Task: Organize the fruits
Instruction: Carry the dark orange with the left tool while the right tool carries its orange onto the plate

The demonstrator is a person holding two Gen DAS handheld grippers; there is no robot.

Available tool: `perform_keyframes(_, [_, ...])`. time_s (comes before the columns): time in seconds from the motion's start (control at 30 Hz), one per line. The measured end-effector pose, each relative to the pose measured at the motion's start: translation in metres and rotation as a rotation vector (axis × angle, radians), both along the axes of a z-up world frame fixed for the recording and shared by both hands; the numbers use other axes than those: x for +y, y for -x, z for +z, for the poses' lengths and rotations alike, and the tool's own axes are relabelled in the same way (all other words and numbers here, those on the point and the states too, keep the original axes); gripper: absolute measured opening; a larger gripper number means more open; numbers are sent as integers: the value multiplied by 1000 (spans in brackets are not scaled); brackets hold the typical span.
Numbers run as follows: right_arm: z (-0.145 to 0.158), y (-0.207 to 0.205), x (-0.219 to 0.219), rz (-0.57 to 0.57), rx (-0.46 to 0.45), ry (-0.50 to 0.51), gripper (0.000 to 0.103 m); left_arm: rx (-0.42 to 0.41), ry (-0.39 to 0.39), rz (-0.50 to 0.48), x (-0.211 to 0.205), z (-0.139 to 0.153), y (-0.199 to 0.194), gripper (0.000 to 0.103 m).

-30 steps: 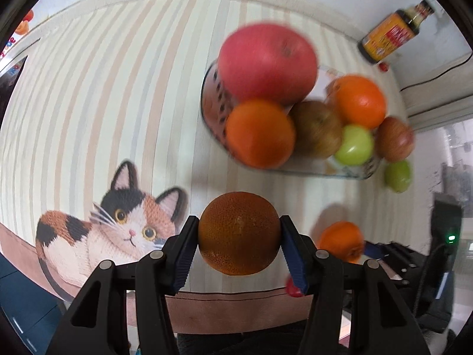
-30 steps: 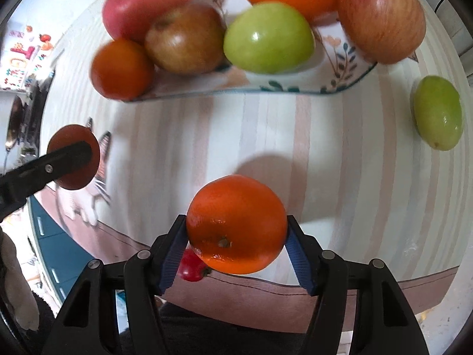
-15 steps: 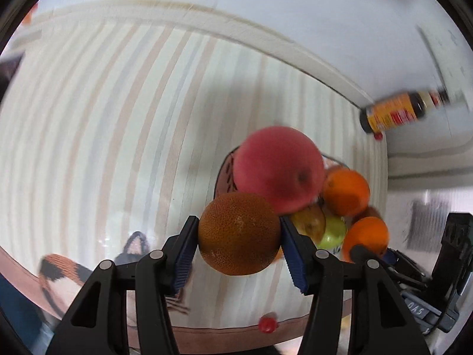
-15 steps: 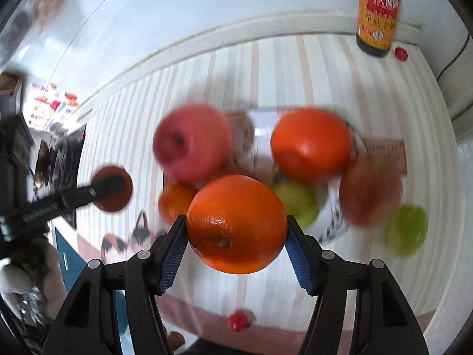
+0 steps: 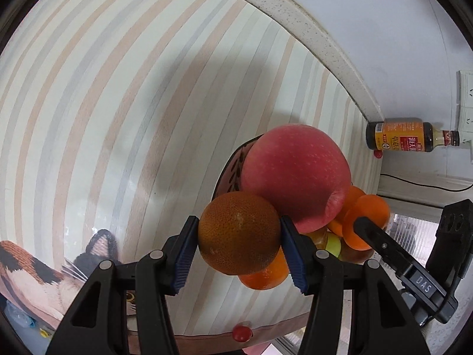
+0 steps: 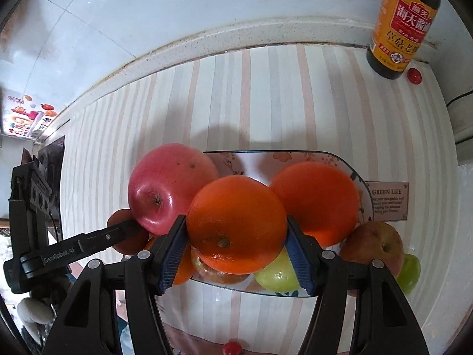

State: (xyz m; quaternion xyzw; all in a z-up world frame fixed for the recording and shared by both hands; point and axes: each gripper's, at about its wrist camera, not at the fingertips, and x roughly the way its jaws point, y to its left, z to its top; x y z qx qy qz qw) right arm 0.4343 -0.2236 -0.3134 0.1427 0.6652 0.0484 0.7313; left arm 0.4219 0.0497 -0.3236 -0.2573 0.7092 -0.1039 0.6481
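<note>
My left gripper (image 5: 239, 247) is shut on a dark brownish orange (image 5: 239, 233) and holds it in the air beside the left end of the fruit plate (image 6: 340, 159). My right gripper (image 6: 236, 250) is shut on a bright orange (image 6: 236, 224) and holds it above the plate's front. On the plate lie a big red apple (image 6: 168, 186), another orange (image 6: 316, 201), a green apple (image 6: 275, 275) and more fruit partly hidden. A reddish apple (image 6: 372, 245) and a green apple (image 6: 411, 269) are at the plate's right end. The right gripper shows in the left wrist view (image 5: 366, 224).
A soy sauce bottle (image 6: 399, 26) stands at the back right by the wall, a small red tomato (image 6: 414, 75) beside it. Another small tomato (image 6: 232, 348) lies at the table's front edge. The striped tablecloth (image 5: 118, 118) has a cat picture (image 5: 44, 266) at the left.
Both grippers rose from low over the table and moved in toward the plate, each still holding its orange. The fruit pile now appears right behind both held oranges.
</note>
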Motion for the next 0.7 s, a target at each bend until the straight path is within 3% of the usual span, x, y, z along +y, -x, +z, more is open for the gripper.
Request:
perform_keyframes(0.37, [-8, -3, 17, 38, 6, 57, 67, 33, 4, 14, 4, -10, -7, 53])
perform_keyframes(0.5, [-9, -5, 20, 36, 0, 48, 79, 34, 1, -1, 2, -10, -7, 53])
perform_keyframes(0.7, [-6, -7, 19, 33, -3, 64, 83, 43, -26, -19, -1, -7, -6, 53])
